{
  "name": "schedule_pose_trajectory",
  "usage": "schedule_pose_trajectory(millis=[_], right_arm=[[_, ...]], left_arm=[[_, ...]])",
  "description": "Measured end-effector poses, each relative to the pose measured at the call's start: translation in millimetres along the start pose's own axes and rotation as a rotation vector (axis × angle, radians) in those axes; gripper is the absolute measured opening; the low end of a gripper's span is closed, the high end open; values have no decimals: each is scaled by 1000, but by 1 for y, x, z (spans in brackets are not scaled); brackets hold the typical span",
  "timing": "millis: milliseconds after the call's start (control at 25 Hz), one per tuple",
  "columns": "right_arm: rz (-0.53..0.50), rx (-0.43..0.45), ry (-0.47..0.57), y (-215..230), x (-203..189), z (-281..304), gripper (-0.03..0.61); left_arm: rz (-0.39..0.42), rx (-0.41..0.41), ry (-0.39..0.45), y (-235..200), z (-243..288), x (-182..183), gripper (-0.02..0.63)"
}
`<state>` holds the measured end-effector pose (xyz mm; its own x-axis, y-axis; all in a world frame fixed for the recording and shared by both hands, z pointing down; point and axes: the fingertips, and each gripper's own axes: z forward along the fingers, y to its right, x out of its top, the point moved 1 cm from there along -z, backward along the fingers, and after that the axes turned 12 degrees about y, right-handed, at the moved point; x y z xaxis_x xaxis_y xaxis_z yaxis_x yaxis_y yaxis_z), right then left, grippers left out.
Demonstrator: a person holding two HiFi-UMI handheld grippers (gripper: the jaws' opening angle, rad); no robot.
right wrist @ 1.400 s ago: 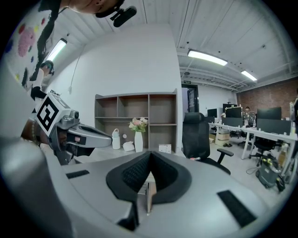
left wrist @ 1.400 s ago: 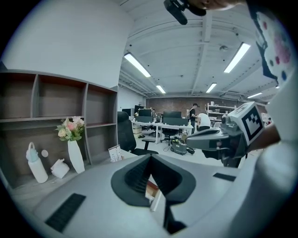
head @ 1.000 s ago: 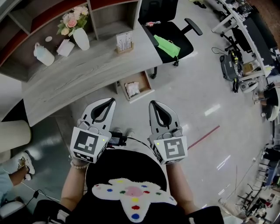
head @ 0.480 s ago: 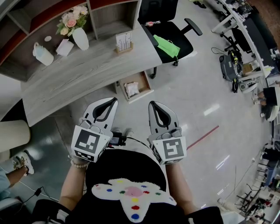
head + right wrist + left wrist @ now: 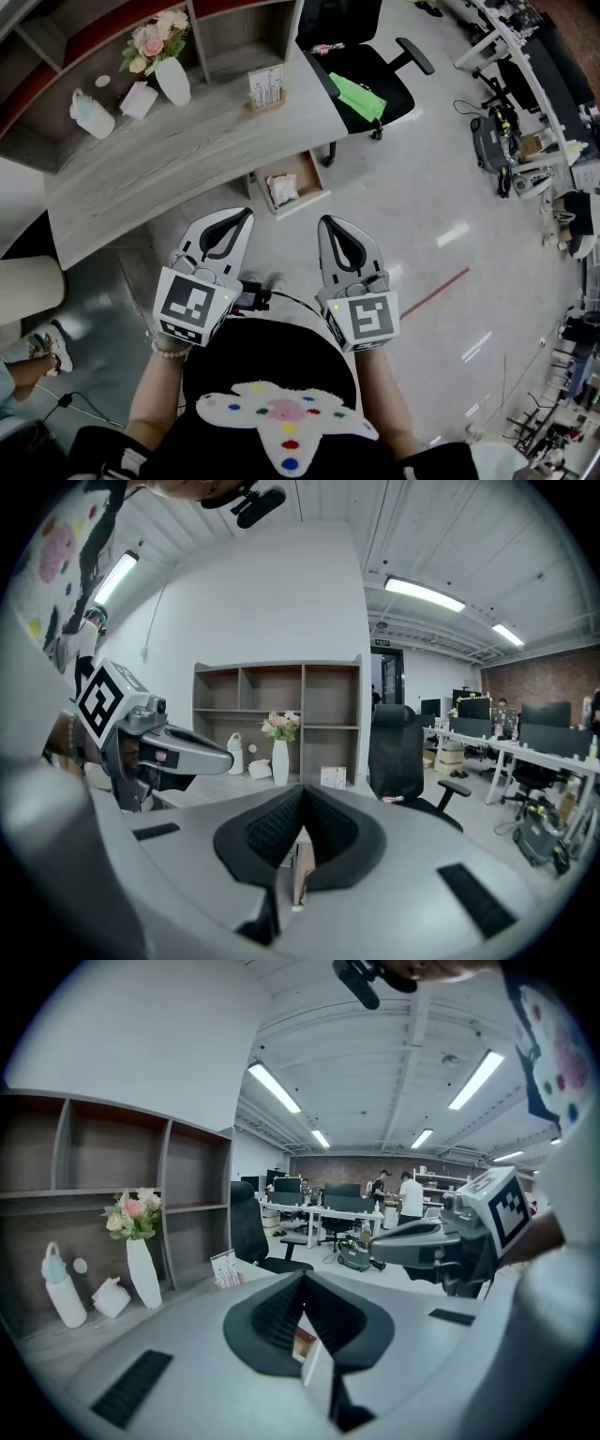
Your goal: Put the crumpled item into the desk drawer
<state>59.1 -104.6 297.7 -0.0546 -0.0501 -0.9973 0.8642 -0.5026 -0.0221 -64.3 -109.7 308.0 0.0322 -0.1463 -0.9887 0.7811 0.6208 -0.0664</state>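
Observation:
A white crumpled item (image 5: 282,190) lies inside the open wooden drawer (image 5: 310,174) under the grey desk (image 5: 187,159). Both grippers are held close to the person's body, well short of the drawer and pointing toward it. My left gripper (image 5: 238,217) is shut with nothing between its jaws; its closed dark pads (image 5: 281,1312) show in the left gripper view. My right gripper (image 5: 329,223) is shut and empty too, and its pads (image 5: 323,832) meet in the right gripper view. Each gripper appears in the other's view: the right gripper (image 5: 441,1241) and the left gripper (image 5: 159,742).
On the desk stand a white vase of flowers (image 5: 172,80), a white bottle (image 5: 92,114), a small white packet (image 5: 139,100) and a card stand (image 5: 266,91). A black office chair (image 5: 370,70) with a green thing on its seat is right of the drawer. Shelves back the desk.
Both grippers stay where they were, shut. A person's foot at the left edge has drawn back slightly.

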Motion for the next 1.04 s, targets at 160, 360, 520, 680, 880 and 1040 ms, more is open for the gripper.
schedule_pose_trajectory(millis=[160,360,520,680,880,1040], right_arm=[[-8,-6,-67,1,-6,-5,3],[-8,-8,-53,1,-6,-4,3],[0,-4,-37,0,-2,-3,3],[-10,-9,-54,2,-5,-5,3],[-12,-18,-41,4,-3,-3,3],[-2,-18,-51,2,-1,-6,3]], left_arm=[[0,2,-5,0,-2,-3,12],[4,0,5,0,-1,1,12],[17,6,5,-1,0,2,12],[24,13,9,-4,-1,4,12],[23,24,15,-9,-1,3,12],[20,38,14,-10,-3,3,12]])
